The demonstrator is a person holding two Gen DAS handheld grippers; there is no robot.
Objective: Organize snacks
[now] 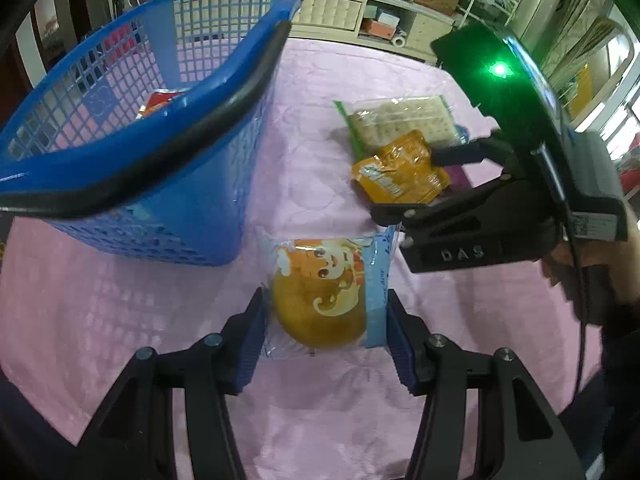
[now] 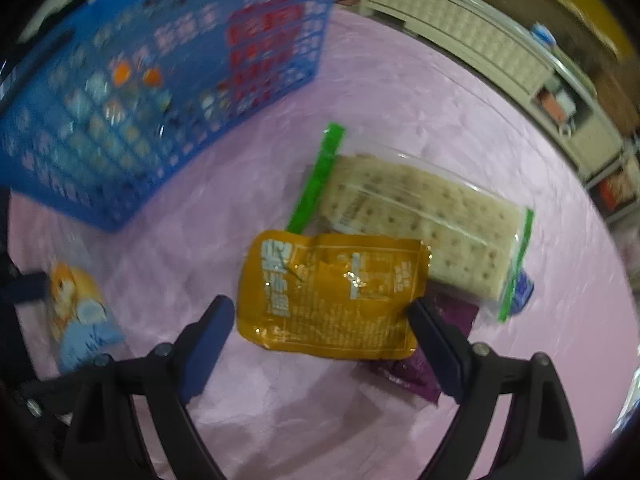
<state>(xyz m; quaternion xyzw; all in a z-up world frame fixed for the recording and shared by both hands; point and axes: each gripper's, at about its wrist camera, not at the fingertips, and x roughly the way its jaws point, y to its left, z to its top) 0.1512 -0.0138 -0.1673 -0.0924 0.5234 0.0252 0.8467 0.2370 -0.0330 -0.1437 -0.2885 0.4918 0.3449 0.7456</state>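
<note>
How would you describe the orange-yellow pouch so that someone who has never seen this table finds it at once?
Start at the blue basket on the pink cloth and look to its right, where a small heap of snacks lies. The orange-yellow pouch is on top, partly covering the clear cracker bag with green edges and a purple packet. It alone is opaque, glossy and orange-yellow with white print.

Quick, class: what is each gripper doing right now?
Left gripper: shut on the wrapped bun.
Right gripper: open, straddling the orange snack pouch, not yet gripping.
</note>
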